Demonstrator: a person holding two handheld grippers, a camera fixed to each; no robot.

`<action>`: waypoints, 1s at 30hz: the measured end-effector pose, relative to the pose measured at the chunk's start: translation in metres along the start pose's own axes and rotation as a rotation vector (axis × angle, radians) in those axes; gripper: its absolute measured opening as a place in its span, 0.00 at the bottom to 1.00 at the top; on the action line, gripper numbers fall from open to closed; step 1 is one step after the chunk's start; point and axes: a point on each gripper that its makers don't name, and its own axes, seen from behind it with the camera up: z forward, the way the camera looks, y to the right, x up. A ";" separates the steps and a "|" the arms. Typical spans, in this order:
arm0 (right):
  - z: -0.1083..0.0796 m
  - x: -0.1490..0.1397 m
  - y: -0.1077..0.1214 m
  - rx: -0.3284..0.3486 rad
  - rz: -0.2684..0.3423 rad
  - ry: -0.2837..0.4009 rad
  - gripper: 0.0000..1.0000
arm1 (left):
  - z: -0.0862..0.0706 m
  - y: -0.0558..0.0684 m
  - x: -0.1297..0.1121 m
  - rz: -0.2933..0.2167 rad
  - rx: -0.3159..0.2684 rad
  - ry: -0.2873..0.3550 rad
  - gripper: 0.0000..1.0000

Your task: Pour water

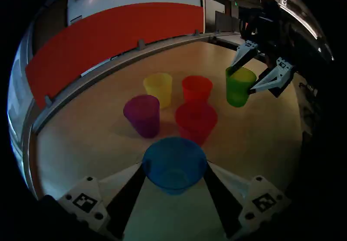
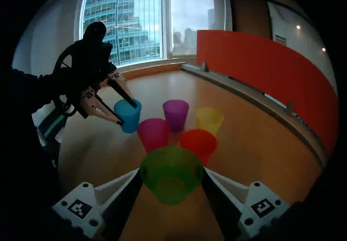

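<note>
wooden table (image 1: 86,145) beside a red partition (image 1: 108,37), with four spare cups (image 1: 142,113) bunched mid-surface. left gripper (image 1: 175,168) clamped on the blue cup (image 1: 175,154) and right gripper (image 2: 171,177) clamped on the green cup (image 2: 171,165), both upright, either side of the bunch; water inside not discernible. judged pre-pour: next calls for bringing rims close, then tipping one slowly over the other.

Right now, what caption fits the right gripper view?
Right gripper holds a green cup while the left gripper holds a blue cup opposite.
</note>
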 end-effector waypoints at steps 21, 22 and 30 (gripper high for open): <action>0.008 -0.018 -0.004 -0.003 0.008 -0.033 0.92 | 0.011 0.005 -0.017 -0.035 -0.025 -0.003 0.88; 0.008 -0.018 -0.004 -0.003 0.008 -0.034 0.92 | 0.011 0.005 -0.018 -0.036 -0.025 -0.004 0.88; 0.008 -0.020 -0.004 -0.009 0.009 -0.039 0.92 | 0.008 0.005 -0.025 -0.029 -0.026 -0.015 0.88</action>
